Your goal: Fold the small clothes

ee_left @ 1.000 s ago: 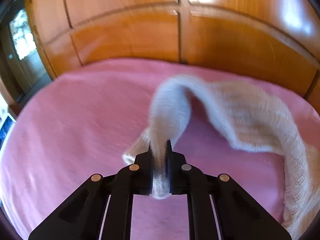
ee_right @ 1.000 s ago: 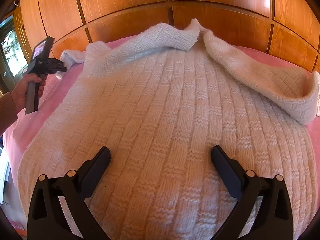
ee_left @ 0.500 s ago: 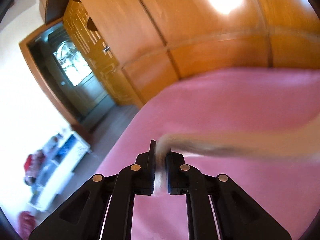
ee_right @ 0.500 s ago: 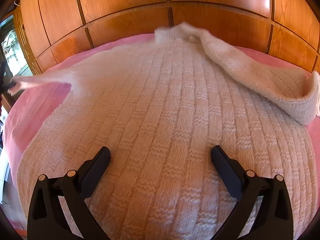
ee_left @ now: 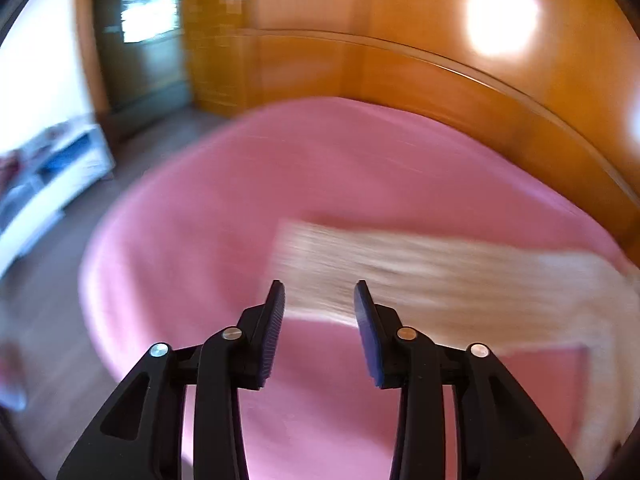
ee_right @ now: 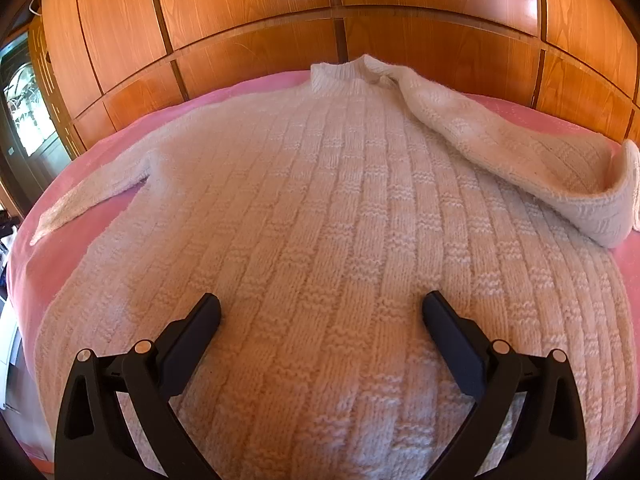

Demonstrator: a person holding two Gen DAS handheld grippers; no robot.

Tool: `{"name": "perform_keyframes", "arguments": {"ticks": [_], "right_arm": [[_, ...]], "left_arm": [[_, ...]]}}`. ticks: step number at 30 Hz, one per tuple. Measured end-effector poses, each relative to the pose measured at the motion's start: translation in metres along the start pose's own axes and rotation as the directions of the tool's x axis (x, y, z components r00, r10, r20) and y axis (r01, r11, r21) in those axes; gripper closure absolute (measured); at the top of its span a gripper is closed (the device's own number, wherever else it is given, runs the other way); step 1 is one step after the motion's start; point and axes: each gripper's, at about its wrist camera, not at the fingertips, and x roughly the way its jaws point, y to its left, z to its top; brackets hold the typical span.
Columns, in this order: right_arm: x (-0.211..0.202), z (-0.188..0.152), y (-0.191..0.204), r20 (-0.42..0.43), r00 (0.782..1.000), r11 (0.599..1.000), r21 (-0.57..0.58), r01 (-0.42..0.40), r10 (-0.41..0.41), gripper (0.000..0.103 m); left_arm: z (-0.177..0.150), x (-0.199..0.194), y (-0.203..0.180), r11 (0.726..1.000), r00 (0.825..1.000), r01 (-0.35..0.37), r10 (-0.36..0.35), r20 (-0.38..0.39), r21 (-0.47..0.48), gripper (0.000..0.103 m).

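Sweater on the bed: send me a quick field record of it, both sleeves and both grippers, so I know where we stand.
garment: cream knit sweater, body spread flat on the pink bed cover, collar toward the wooden headboard
left sleeve: stretched straight out on the cover
right sleeve: still folded over the body, cuff turned up
left gripper: jaws have just been opening, nothing between them; sleeve cuff lies beyond the fingertips
right gripper: wide open over the lower body, gripping nothing
fold: not yet begun
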Motion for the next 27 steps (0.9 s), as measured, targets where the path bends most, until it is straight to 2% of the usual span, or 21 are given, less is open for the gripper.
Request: {"name": "perform_keyframes", "arguments": {"ticks": [2, 3, 5, 6, 7, 9, 11, 13, 14, 17, 18, 19, 22, 24, 25, 27], "right_arm": [[-0.001, 0.000, -0.001, -0.002, 1.000, 1.000, 0.003, -0.002, 0.002, 0.002], [-0.002, 0.000, -0.002, -0.004, 1.000, 1.000, 0.008, -0.005, 0.005, 0.002], [-0.010, 0.002, -0.011, -0.010, 1.000, 0.999, 0.047, -0.025, 0.025, 0.003], [-0.016, 0.002, -0.020, -0.008, 0.999, 0.996, 0.080, -0.033, 0.034, 0.005], [-0.024, 0.003, -0.031, -0.003, 0.999, 0.993, 0.115, -0.035, 0.035, 0.012], [-0.038, 0.003, -0.056, 0.009, 1.000, 0.984, 0.177, -0.026, 0.025, 0.026], [-0.063, 0.001, -0.096, 0.044, 0.997, 0.967, 0.249, 0.049, -0.062, 0.030], [-0.084, -0.001, -0.137, 0.061, 0.982, 0.945, 0.290, 0.153, -0.177, 0.034], [-0.091, -0.002, -0.159, 0.053, 0.971, 0.932, 0.298, 0.206, -0.232, 0.035], [-0.100, 0.001, -0.209, 0.025, 0.924, 0.889, 0.284, 0.359, -0.381, 0.040], [-0.100, 0.004, -0.229, 0.016, 0.904, 0.872, 0.269, 0.408, -0.427, 0.040], [-0.099, 0.007, -0.241, 0.013, 0.892, 0.864, 0.252, 0.435, -0.453, 0.040], [-0.084, 0.019, -0.264, 0.017, 0.857, 0.846, 0.172, 0.505, -0.515, 0.040], [-0.064, 0.028, -0.269, 0.014, 0.842, 0.840, 0.086, 0.536, -0.539, 0.042], [-0.048, 0.034, -0.272, 0.009, 0.821, 0.821, 0.012, 0.570, -0.570, 0.042], [-0.026, 0.037, -0.277, -0.001, 0.799, 0.798, -0.060, 0.600, -0.601, 0.043]], "left_arm": [[-0.015, -0.005, -0.053, 0.990, 0.992, 0.124, -0.124, -0.001, 0.061, 0.056], [-0.026, -0.010, -0.089, 0.975, 0.980, 0.199, -0.199, -0.009, 0.100, 0.054], [-0.040, -0.021, -0.136, 0.944, 0.955, 0.295, -0.294, -0.028, 0.150, 0.052], [-0.050, -0.027, -0.160, 0.924, 0.940, 0.339, -0.338, -0.039, 0.175, 0.052], [-0.065, -0.036, -0.196, 0.890, 0.914, 0.405, -0.401, -0.064, 0.211, 0.052], [-0.083, -0.049, -0.235, 0.847, 0.886, 0.463, -0.456, -0.091, 0.260, 0.052], [-0.109, -0.059, -0.279, 0.796, 0.860, 0.506, -0.495, -0.124, 0.333, 0.052], [-0.135, -0.063, -0.306, 0.762, 0.853, 0.515, -0.500, -0.149, 0.393, 0.052], [-0.142, -0.061, -0.316, 0.751, 0.855, 0.510, -0.494, -0.156, 0.419, 0.052], [-0.168, -0.058, -0.336, 0.725, 0.879, 0.468, -0.440, -0.183, 0.505, 0.051], [-0.172, -0.052, -0.338, 0.726, 0.886, 0.456, -0.423, -0.187, 0.515, 0.046], [-0.173, -0.048, -0.336, 0.734, 0.885, 0.459, -0.427, -0.186, 0.500, 0.045], [-0.170, -0.043, -0.330, 0.736, 0.866, 0.497, -0.451, -0.215, 0.458, 0.040], [-0.169, -0.040, -0.329, 0.737, 0.859, 0.510, -0.462, -0.220, 0.443, 0.039], [-0.170, -0.040, -0.329, 0.737, 0.860, 0.508, -0.461, -0.218, 0.446, 0.039], [-0.174, -0.041, -0.331, 0.737, 0.867, 0.495, -0.451, -0.211, 0.460, 0.038]]}}
